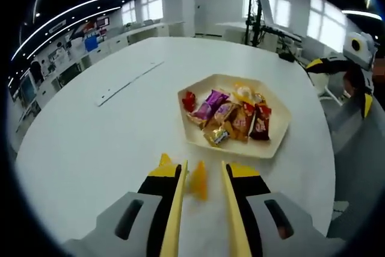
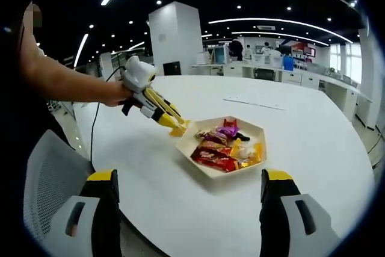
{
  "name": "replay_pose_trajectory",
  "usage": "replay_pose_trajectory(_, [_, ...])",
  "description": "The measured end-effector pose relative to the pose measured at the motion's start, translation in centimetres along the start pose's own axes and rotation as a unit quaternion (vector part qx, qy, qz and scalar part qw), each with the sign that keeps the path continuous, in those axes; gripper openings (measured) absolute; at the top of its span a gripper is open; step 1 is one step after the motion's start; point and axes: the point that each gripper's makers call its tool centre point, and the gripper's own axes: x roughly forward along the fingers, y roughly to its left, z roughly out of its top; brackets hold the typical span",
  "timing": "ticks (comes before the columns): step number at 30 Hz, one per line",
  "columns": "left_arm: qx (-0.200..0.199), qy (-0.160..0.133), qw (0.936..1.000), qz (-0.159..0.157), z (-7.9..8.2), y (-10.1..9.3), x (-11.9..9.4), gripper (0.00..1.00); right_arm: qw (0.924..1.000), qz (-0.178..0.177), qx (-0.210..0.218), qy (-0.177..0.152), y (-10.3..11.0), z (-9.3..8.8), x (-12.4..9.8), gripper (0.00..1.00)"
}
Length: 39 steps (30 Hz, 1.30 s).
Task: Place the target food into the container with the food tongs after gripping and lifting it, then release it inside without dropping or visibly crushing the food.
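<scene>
In the left gripper view, the left gripper (image 1: 203, 179) rises from the bottom centre, its yellow-lined jaws narrowly parted with a small orange-yellow wrapped sweet (image 1: 198, 182) between them; whether they press on it cannot be told. Just beyond, right of centre, the cream hexagonal tray (image 1: 274, 142) of mixed wrapped sweets (image 1: 231, 115) sits on the round white table (image 1: 90, 148). In the right gripper view, the right gripper (image 2: 189, 194) stands wide open and empty, near the tray's front edge.

Wrapped snacks (image 1: 231, 115) in tray (image 1: 278, 142) on table (image 1: 90, 148); chair (image 2: 45, 185) beside table.
</scene>
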Motion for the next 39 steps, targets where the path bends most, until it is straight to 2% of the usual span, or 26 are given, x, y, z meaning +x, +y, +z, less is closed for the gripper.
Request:
replay_pose_trajectory(7, [-0.002, 0.018, 0.9998, -0.013, -1.6, -0.5, -1.9, 0.26, 1.0000, 0.002, -0.001, 0.000, 0.1, 0.0, 0.0, 0.96])
replay_pose_trajectory(14, [-0.011, 0.022, 0.9996, -0.017, -3.1, -1.1, -3.7, 0.26, 1.0000, 0.001, 0.001, -0.001, 0.0, 0.1, 0.0, 0.96])
replay_pose_trajectory(17, [-0.012, 0.015, 0.9998, -0.003, -3.0, -0.9, -4.4, 0.26, 1.0000, 0.001, -0.001, -0.001, 0.0, 0.1, 0.0, 0.96])
replay_pose_trajectory(20, [-0.038, -0.008, 0.9988, 0.029, -2.1, 0.1, -5.1, 0.26, 1.0000, 0.002, -0.002, 0.000, 0.1, 0.0, 0.0, 0.96])
replay_pose_trajectory(23, [-0.084, -0.013, 0.9942, 0.067, -2.1, 1.2, -5.6, 0.26, 1.0000, 0.001, -0.002, 0.000, 0.0, 0.0, 0.0, 0.96])
replay_pose_trajectory(24, [-0.103, -0.009, 0.9908, 0.087, -2.4, 1.7, -5.8, 0.26, 1.0000, 0.001, -0.001, 0.000, 0.0, 0.0, 0.0, 0.96])
replay_pose_trajectory(25, [-0.108, -0.007, 0.9898, 0.092, -2.6, 1.8, -5.8, 0.26, 1.0000, 0.001, -0.001, 0.000, 0.0, 0.0, 0.0, 0.96])
replay_pose_trajectory(27, [-0.147, 0.007, 0.9809, 0.127, -3.6, 2.6, -5.9, 0.26, 1.0000, 0.000, -0.002, 0.000, 0.0, 0.0, 0.0, 0.96])
replay_pose_trajectory(29, [-0.169, -0.005, 0.9770, 0.130, -3.6, 2.4, -5.7, 0.26, 1.0000, -0.001, 0.000, -0.001, 0.0, 0.1, 0.0, 0.96])
replay_pose_trajectory(30, [-0.171, -0.004, 0.9770, 0.127, -3.7, 2.2, -5.6, 0.26, 1.0000, -0.002, -0.001, -0.001, 0.0, 0.1, 0.0, 0.96])
replay_pose_trajectory(32, [-0.178, 0.016, 0.9733, 0.144, -4.7, 2.3, -5.5, 0.26, 1.0000, -0.002, 0.000, -0.002, 0.0, 0.1, -0.1, 0.96])
replay_pose_trajectory(33, [-0.186, 0.016, 0.9715, 0.146, -4.9, 2.4, -5.3, 0.26, 1.0000, -0.002, 0.000, -0.002, 0.0, 0.1, -0.1, 0.96])
replay_pose_trajectory(34, [-0.209, 0.015, 0.9659, 0.153, -5.2, 2.5, -5.4, 0.26, 1.0000, -0.002, 0.000, -0.002, -0.1, 0.1, -0.1, 0.96])
replay_pose_trajectory(37, [-0.255, 0.007, 0.9559, 0.145, -5.5, 2.2, -5.3, 0.26, 1.0000, -0.003, 0.000, -0.003, -0.1, 0.1, -0.1, 0.96])
replay_pose_trajectory(39, [-0.273, 0.001, 0.9512, 0.144, -5.4, 2.4, -5.3, 0.26, 1.0000, -0.004, 0.001, -0.003, -0.1, 0.1, -0.1, 0.96])
